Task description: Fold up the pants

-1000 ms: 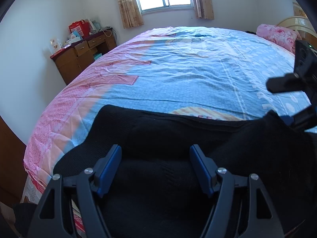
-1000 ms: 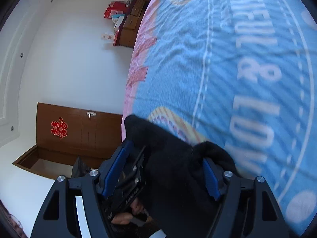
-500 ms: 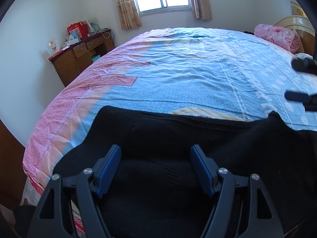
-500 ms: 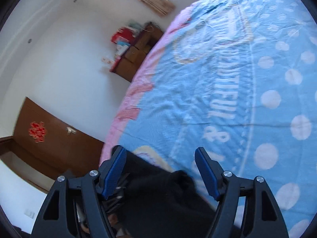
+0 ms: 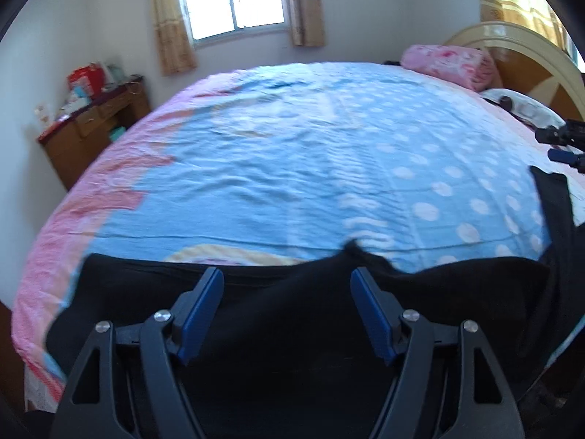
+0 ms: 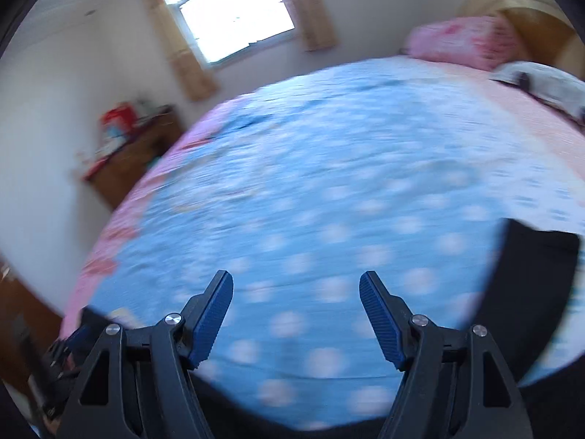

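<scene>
On the blue polka-dot bedsheet with pink borders (image 5: 292, 168), which serves as the landmark, black fabric pants (image 5: 292, 329) lie along the near edge. Left of the sheet, against the white wall, stands a brown wooden dresser (image 5: 95, 131) with red boxes on top, too blurred to identify. Over the near edge, the left gripper (image 5: 287, 291) hovers with its blue-padded jaws spread wide, nothing between them but the pants surface below; whether they touch the cloth cannot be told. Farther right above the sheet, the right gripper (image 6: 296, 296) is likewise wide apart and empty, its view heavily motion-blurred. At the sheet's right edge a pant leg (image 6: 530, 285) rises, its end cut off by the frame. Beyond the sheet's far right corner sits a pink floral pillow (image 5: 449, 62).
</scene>
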`<state>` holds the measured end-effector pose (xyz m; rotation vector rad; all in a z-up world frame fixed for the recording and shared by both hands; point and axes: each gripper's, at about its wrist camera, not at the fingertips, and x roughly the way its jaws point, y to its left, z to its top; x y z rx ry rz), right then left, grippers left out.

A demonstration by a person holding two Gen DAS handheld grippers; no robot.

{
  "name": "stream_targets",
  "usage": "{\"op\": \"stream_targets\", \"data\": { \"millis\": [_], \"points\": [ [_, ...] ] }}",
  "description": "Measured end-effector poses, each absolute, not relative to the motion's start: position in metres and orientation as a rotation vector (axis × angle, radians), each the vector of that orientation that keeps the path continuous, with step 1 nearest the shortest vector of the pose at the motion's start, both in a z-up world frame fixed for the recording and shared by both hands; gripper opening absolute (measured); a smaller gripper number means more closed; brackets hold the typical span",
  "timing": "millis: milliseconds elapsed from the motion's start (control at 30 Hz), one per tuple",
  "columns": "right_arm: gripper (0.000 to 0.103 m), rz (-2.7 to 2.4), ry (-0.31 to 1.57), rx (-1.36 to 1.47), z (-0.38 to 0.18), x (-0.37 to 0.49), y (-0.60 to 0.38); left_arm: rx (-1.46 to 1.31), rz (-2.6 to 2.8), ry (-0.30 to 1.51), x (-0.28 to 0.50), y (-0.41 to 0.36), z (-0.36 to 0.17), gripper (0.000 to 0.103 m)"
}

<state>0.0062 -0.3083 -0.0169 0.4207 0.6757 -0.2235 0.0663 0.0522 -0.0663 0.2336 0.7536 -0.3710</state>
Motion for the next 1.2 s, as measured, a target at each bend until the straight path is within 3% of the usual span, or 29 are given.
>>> {"op": "stream_targets", "data": {
  "millis": [67,133,600,633,667,733,867,1067,1200],
  "points": [
    [0.055,-0.369,0.706,0.411,-0.016,-0.004,-0.35,0.214,-0.4,0.795,0.067,0.04,-0.077,0.075],
    [0.05,-0.478,0.766,0.387,-0.021,-0.008,-0.389,0.185,-0.412,0.839,0.069,0.033,-0.087,0.075],
    [0.048,-0.673,1.057,0.263,-0.096,0.044,-0.43,0.221,-0.406,0.843,0.063,0.025,-0.104,0.078],
    [0.035,-0.682,1.063,0.262,-0.095,0.043,-0.431,0.226,-0.405,0.842,0.063,0.024,-0.104,0.078],
    [0.016,-0.719,1.073,0.254,-0.094,0.041,-0.434,0.229,-0.404,0.841,0.063,0.024,-0.104,0.078],
    [0.007,-0.712,1.068,0.304,-0.09,0.034,-0.443,0.232,-0.402,0.84,0.063,0.023,-0.105,0.079],
    [0.005,-0.638,0.964,0.49,-0.07,0.002,-0.462,0.233,-0.401,0.839,0.063,0.023,-0.105,0.079],
    [0.005,-0.368,0.533,0.668,0.007,-0.096,-0.453,0.231,-0.386,0.84,0.063,0.023,-0.105,0.079],
    [0.005,-0.365,0.349,0.71,0.023,-0.182,-0.449,0.229,-0.371,0.84,0.062,0.022,-0.105,0.079]
  ]
}}
